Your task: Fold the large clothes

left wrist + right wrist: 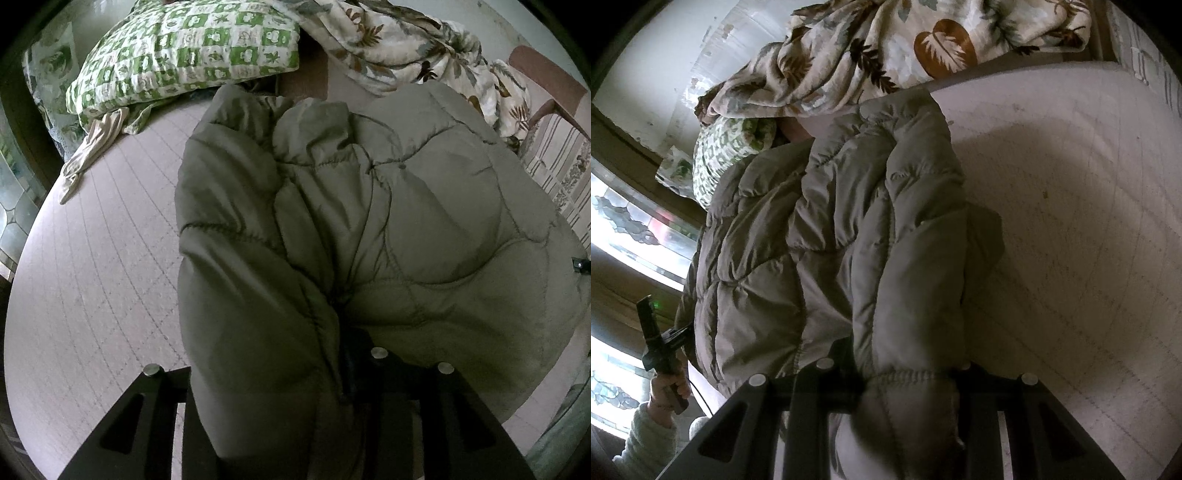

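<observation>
The bed (92,258), covered by a pale sheet with a faint grid of lines, carries all items. The grey-green quilted jacket (369,229) is the largest item on it; it lies bunched in puffy folds across the middle of the bed, with its near end raised off the sheet into both grippers. A leaf-print blanket (399,40) is heaped along the far edge of the bed, touching the far end of the jacket. A green-and-white checked pillow (184,51) sits at the far left corner of the bed, just beside the blanket. A small beige cloth (92,147) lies on the sheet at the near edge of the pillow, apart from the jacket. The left gripper (295,424) has a thick fold of the jacket between its jaws; the fabric hides the pads, so it cannot be determined whether they press on it. The right gripper (901,417) has its jaws closed on a gathered hem of the jacket. In the right wrist view, a hand (666,391) in a fleecy white sleeve (646,439) holds the left gripper's handle at the jacket's left side.
</observation>
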`<state>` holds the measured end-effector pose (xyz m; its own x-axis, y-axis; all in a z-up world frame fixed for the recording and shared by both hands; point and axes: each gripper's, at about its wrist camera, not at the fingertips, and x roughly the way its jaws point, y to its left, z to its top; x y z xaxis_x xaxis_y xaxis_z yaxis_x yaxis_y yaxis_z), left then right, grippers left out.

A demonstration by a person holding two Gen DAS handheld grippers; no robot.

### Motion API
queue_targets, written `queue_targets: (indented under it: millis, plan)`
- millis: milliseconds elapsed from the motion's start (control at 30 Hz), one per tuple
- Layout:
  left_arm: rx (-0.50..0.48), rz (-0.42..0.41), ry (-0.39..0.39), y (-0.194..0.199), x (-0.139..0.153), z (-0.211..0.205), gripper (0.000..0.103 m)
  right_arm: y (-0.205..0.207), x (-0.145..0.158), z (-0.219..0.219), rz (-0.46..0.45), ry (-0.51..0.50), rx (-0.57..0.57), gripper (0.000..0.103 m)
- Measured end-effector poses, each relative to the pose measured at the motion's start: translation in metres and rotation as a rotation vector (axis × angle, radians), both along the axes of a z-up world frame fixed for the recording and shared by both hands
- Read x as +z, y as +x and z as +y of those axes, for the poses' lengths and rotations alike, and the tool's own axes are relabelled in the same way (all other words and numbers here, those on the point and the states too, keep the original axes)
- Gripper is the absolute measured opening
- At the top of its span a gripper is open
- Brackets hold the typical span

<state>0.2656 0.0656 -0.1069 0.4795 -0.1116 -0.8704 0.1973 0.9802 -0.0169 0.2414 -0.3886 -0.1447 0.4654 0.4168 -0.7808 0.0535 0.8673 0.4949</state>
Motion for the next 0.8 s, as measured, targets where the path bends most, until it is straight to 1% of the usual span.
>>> queue_targets:
  millis: [267,400,467,600,800]
  plan:
    - [-0.003,-0.013,0.027,-0.004,-0.005,-0.004,0.044,0.006,-0.014,0.001,0.037,0.006,-0.009,0.030]
    - [-0.008,-0.036,0.068,-0.006,-0.011,-0.011,0.046,0.011,-0.023,0.006,0.056,-0.007,-0.011,0.034]
    - [-0.004,-0.049,0.086,-0.007,-0.014,-0.015,0.048,0.013,-0.029,0.008,0.066,-0.007,-0.020,0.037]
    - [0.006,-0.076,0.120,-0.010,-0.017,-0.020,0.048,0.014,-0.037,0.011,0.069,0.009,-0.052,0.040]
    - [0.023,-0.094,0.124,-0.015,-0.018,-0.023,0.050,0.010,-0.042,0.012,0.057,0.016,-0.079,0.041]
